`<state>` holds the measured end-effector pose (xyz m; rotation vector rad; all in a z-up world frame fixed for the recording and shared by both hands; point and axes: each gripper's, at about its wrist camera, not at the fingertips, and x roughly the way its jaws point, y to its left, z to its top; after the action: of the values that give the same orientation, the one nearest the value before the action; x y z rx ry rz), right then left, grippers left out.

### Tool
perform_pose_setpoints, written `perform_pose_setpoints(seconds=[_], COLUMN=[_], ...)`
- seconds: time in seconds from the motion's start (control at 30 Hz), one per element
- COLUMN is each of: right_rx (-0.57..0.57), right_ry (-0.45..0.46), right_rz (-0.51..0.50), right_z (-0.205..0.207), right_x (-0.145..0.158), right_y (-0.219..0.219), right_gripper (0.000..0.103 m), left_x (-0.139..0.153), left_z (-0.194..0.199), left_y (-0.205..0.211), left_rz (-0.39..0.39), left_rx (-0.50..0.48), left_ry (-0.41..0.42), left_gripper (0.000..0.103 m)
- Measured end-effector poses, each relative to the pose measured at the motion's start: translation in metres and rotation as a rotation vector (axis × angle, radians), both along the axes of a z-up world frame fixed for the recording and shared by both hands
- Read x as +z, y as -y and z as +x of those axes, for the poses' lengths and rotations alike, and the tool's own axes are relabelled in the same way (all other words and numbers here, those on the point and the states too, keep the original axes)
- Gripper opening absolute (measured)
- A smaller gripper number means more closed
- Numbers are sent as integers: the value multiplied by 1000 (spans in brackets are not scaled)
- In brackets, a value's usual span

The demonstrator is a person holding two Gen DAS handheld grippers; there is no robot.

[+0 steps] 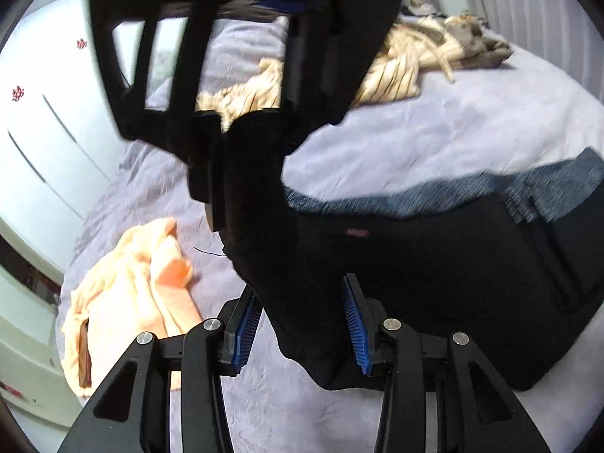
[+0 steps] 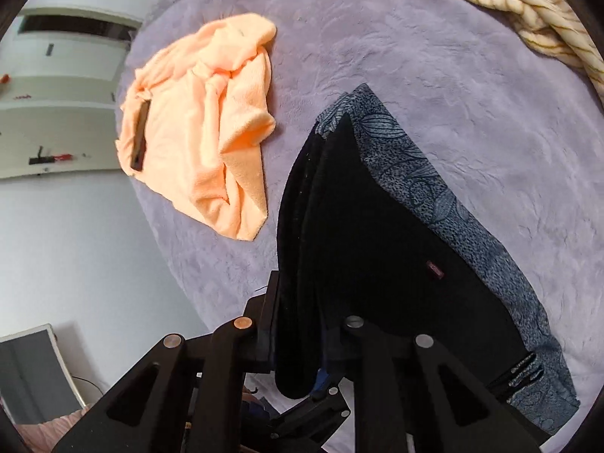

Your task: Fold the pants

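The black pants (image 1: 434, 264) lie on a lavender bedspread (image 1: 434, 132), on top of a blue patterned garment (image 1: 472, 188). My left gripper (image 1: 302, 321) has its blue pads apart with a fold of the black pants hanging between them. The right gripper body (image 1: 226, 56) looms above in the left wrist view, lifting a strip of the pants. In the right wrist view, my right gripper (image 2: 298, 339) is shut on a bunched edge of the black pants (image 2: 377, 226), which rise from the bed to its fingers.
A crumpled orange towel (image 2: 204, 124) lies on the bed to the left of the pants. A cream striped garment (image 1: 396, 71) and a grey-brown one lie at the far side. White cabinets (image 1: 45, 113) stand beyond the bed's left edge.
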<state>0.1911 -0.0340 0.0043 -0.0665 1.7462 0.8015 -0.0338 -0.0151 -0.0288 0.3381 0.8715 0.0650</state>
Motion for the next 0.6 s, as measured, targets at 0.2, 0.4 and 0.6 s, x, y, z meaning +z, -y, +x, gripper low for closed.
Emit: perform_pose_setpoints(seconds=[0.2,0.4,0.6], right_rx=[-206,-414,-627], right_ry=[45,129,144], right_rz=[210,329,352], right_z=[-11,-39,-79], right_x=[59,96,78], right_y=[109,247,381], right_gripper=[18,18,18], left_x=[52,76,51], left_z=[-5,-11,-24], left_y=[61,156,256], left_rz=[-58,-102,-111], left_rx=[-136,-320,-476], left_ry=[66,68,-17], left_gripper=[43,43,43])
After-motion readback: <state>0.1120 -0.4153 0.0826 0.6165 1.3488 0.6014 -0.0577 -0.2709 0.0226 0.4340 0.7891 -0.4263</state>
